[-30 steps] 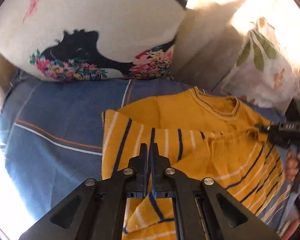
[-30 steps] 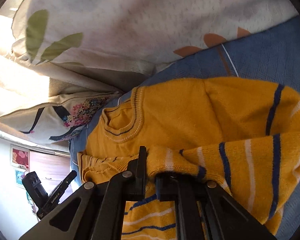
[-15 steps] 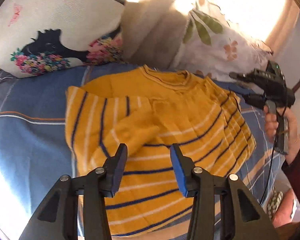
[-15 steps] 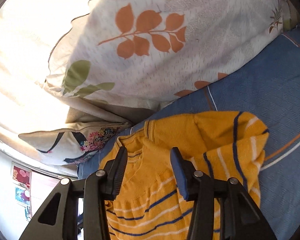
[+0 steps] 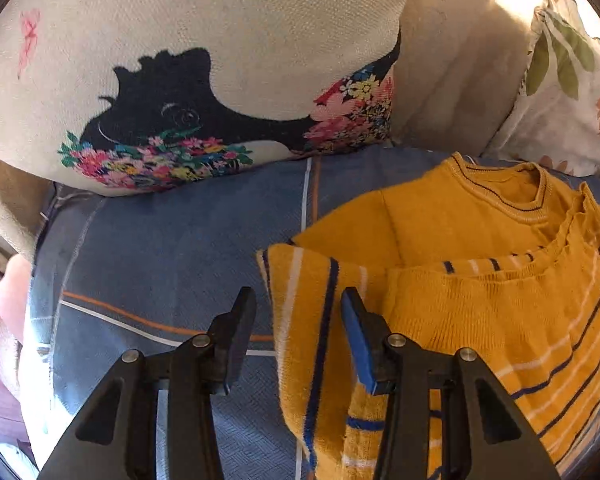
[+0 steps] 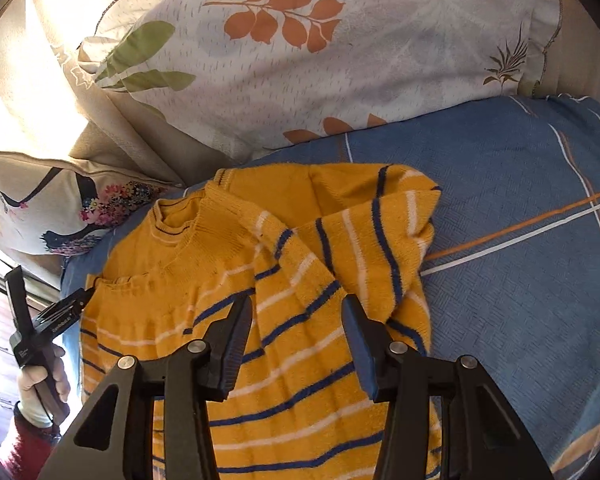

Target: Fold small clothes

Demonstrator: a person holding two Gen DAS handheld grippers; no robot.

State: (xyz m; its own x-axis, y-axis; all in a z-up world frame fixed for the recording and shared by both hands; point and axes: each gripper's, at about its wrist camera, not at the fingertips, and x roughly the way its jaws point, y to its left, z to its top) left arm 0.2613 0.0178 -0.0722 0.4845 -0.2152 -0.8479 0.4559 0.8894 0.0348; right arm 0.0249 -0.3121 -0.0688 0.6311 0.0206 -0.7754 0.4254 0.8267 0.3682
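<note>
A small yellow sweater (image 6: 300, 288) with blue and white stripes lies on the blue bedsheet (image 6: 520, 240), both sleeves folded in over its front. In the left wrist view the sweater (image 5: 480, 300) lies at the right, its folded left sleeve (image 5: 312, 320) between the fingers. My left gripper (image 5: 298, 320) is open and empty, low over that folded edge; it also shows in the right wrist view (image 6: 48, 300) at the far left, hand-held. My right gripper (image 6: 296, 328) is open and empty above the sweater's body, near the folded right sleeve (image 6: 380, 236).
A cream cushion (image 5: 200, 72) with a black figure and flowers lies at the head of the bed, left. A white pillow (image 6: 320, 48) with orange and green leaves lies to the right of it. Beige curtain fabric (image 5: 452, 60) hangs between them. Bare sheet (image 5: 160, 260) lies left of the sweater.
Both grippers opened and let go of the sleeves they held a second ago. The sleeves now lie folded over the sweater. The left gripper has since moved left, to the sweater's left edge.
</note>
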